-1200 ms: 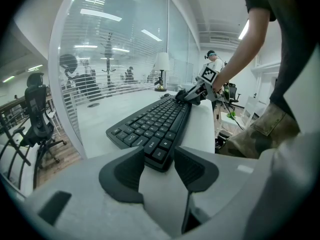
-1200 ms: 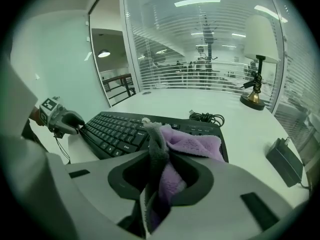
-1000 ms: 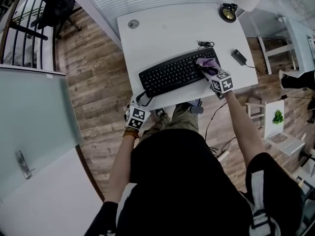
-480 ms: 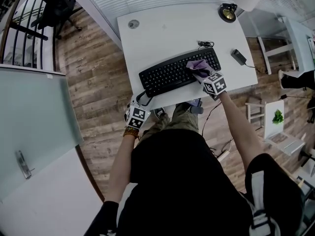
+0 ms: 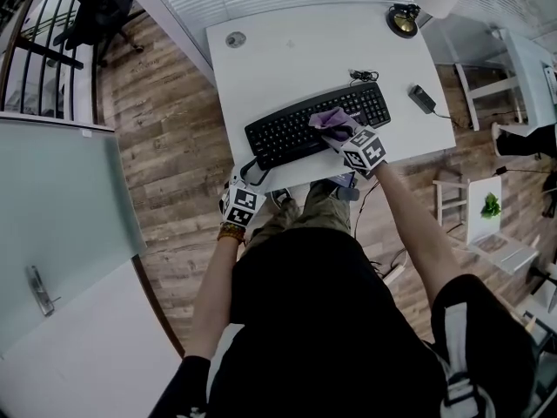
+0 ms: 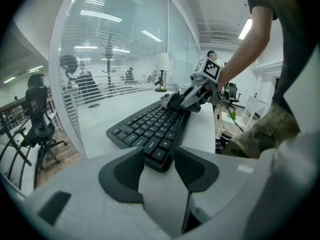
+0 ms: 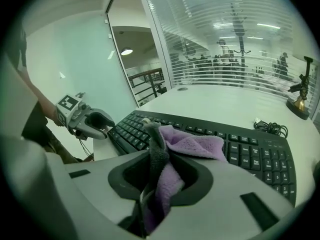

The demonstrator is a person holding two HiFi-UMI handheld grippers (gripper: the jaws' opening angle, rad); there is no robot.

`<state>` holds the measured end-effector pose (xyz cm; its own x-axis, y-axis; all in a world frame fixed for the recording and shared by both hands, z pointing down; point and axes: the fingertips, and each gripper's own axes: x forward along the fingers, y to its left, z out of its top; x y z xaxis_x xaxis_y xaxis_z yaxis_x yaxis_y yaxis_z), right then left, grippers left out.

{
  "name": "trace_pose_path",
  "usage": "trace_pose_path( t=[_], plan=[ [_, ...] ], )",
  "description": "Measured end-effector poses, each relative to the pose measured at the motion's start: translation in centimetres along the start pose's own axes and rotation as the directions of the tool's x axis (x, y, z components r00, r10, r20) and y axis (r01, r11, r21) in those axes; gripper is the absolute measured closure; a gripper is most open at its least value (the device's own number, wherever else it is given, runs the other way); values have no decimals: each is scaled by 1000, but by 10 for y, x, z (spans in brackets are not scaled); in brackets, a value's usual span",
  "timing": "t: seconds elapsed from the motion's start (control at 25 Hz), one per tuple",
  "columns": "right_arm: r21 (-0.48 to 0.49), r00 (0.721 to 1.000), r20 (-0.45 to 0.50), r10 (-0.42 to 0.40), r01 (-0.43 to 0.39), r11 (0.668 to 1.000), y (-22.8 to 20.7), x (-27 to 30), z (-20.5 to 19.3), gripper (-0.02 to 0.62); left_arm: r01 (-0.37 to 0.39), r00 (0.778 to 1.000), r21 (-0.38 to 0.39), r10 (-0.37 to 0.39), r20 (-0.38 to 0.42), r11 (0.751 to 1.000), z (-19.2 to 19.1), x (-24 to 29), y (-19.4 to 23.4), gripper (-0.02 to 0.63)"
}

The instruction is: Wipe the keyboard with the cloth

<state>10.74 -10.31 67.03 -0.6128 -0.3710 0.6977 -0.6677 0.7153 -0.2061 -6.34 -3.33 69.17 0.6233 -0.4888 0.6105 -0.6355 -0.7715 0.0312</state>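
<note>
A black keyboard [image 5: 296, 129] lies slanted on the white desk [image 5: 287, 59]. My right gripper [image 5: 338, 131] is shut on a purple cloth [image 5: 327, 117], which it presses on the keys right of the keyboard's middle. In the right gripper view the cloth [image 7: 192, 144] bunches up between the jaws and drapes forward over the keys [image 7: 250, 151]. My left gripper [image 5: 247, 178] is at the desk's front edge. Its pads stand either side of the keyboard's near left corner [image 6: 159, 158] and close against it. In the left gripper view the right gripper [image 6: 192, 96] sits far along the keyboard.
Behind the keyboard lie a coiled cable [image 5: 364, 78] and a small black device [image 5: 423, 100]. A brass ornament [image 5: 403, 23] stands at the far right corner and a round grommet [image 5: 235, 40] at the far left. A glass wall with blinds runs behind the desk.
My right gripper has slid the cloth leftward along the keyboard, from its right end toward the middle. The left gripper and the keyboard have stayed where they were.
</note>
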Motion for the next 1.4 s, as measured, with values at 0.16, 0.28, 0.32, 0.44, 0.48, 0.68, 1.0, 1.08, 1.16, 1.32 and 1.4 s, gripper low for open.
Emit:
trace_pose_path(
  t=[0.16, 0.28, 0.32, 0.44, 0.48, 0.68, 1.0, 1.08, 1.16, 1.32, 1.4],
  plan=[
    [-25, 999, -9, 35, -35, 999, 16, 9, 5, 503, -2, 1000, 3, 2, -1, 1000, -1, 0, 0, 416],
    [-53, 997, -23, 76, -77, 996, 32, 18, 9, 503, -1, 1000, 0, 1, -1, 1000, 0, 0, -1, 416],
    [-63, 995, -29, 90, -92, 994, 38, 21, 10, 503, 0, 1000, -1, 0, -1, 1000, 0, 0, -1, 416],
    [-78, 990, -48, 135, -139, 987, 55, 32, 15, 505, -1, 1000, 0, 1, 1, 1000, 2, 0, -1, 416],
    [-74, 988, -54, 148, -151, 986, 60, 35, 17, 503, -2, 1000, 2, 2, 4, 1000, 3, 0, -1, 416],
    [-53, 983, -69, 172, -176, 983, 74, 46, 24, 505, -2, 1000, -1, 2, 1, 1000, 0, 0, 0, 414],
    [-66, 974, -79, 211, -216, 974, 91, 55, 30, 503, -4, 1000, 7, 4, 0, 1000, 1, 1, -1, 410],
    [-84, 967, -95, 235, -243, 966, 105, 62, 33, 503, -2, 1000, 7, 2, 2, 1000, 1, 0, -2, 407],
    [-86, 961, -107, 257, -266, 960, 118, 70, 37, 505, 0, 1000, 7, 0, 1, 1000, 0, 0, -3, 402],
    [-79, 953, -129, 276, -287, 955, 134, 83, 44, 505, 6, 1000, 8, -6, -5, 1000, 1, -1, -3, 388],
    [-69, 952, -129, 278, -288, 955, 137, 86, 47, 505, 7, 1000, 11, -7, -1, 1000, 1, 0, -2, 388]
  ],
)
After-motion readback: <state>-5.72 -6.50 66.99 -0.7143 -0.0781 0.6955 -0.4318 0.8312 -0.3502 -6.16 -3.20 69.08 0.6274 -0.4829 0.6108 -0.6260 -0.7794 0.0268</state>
